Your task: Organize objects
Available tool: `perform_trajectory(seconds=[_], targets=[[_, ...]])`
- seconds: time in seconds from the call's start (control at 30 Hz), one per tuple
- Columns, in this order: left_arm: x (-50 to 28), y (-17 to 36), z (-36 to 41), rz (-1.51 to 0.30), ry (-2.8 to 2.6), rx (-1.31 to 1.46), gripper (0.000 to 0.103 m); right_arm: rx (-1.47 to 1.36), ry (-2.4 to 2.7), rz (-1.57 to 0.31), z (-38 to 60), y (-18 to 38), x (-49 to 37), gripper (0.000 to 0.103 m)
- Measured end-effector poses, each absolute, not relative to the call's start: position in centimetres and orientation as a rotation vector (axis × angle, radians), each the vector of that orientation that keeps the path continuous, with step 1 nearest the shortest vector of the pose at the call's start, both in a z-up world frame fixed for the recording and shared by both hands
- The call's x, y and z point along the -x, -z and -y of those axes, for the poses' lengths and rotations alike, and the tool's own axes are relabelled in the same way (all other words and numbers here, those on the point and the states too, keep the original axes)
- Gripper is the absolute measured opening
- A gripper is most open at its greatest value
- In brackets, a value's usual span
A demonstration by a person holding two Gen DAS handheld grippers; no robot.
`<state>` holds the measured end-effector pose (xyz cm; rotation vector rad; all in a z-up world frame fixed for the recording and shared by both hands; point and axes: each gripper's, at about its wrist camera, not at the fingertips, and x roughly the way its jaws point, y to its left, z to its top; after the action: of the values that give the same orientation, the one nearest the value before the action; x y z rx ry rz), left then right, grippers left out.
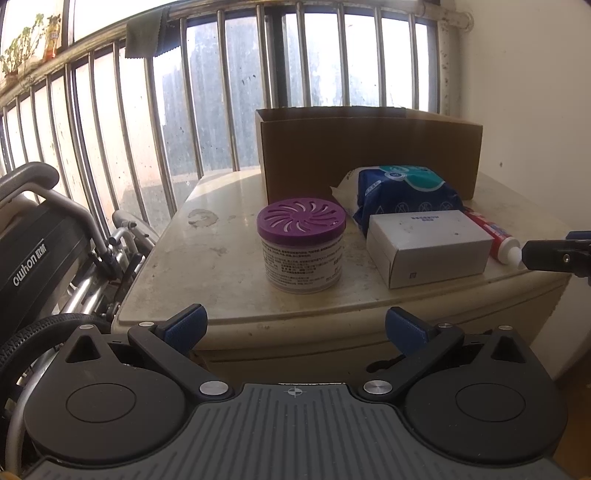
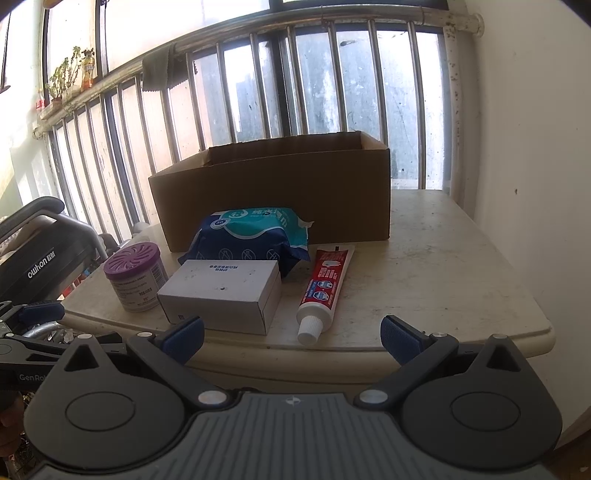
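Note:
An open cardboard box point(image 1: 369, 155) point(image 2: 273, 192) stands at the back of a cream table point(image 1: 207, 258) point(image 2: 443, 273). In front of it lie a purple-lidded tub point(image 1: 301, 243) point(image 2: 135, 277), a blue wipes pack point(image 1: 406, 188) point(image 2: 255, 236), a white carton point(image 1: 428, 245) point(image 2: 221, 291) and a red toothpaste tube point(image 1: 496, 236) point(image 2: 325, 288). My left gripper point(image 1: 295, 328) is open and empty before the table's front edge, facing the tub. My right gripper point(image 2: 291, 336) is open and empty, just short of the toothpaste cap.
A folded wheelchair point(image 1: 48, 258) point(image 2: 40, 251) stands left of the table. A barred window railing point(image 1: 184, 110) point(image 2: 258, 92) runs behind, with a cloth point(image 1: 147, 33) hung on it. A white wall point(image 2: 535, 147) bounds the right side.

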<state>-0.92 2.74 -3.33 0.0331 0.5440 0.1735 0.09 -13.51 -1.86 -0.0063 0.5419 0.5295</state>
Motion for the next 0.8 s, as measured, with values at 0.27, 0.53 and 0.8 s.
perform_trajectory(seconds=[0.27, 0.53, 0.8], targets=[[0.8, 3.5, -2.9, -0.547, -0.175, -0.029, 0.103, 0.006, -0.53, -0.541, 13.5, 1.9, -0.1, 0.103], [0.6, 3.5, -3.2, -0.545, -0.172, -0.024, 0.103, 0.006, -0.534, -0.54, 13.4, 1.6, -0.1, 0.103], [-0.9, 3.3, -4.6, -0.466, -0.148, 0.031, 0.101, -0.016, -0.605, -0.491, 12.1, -0.4, -1.0, 0.103]])
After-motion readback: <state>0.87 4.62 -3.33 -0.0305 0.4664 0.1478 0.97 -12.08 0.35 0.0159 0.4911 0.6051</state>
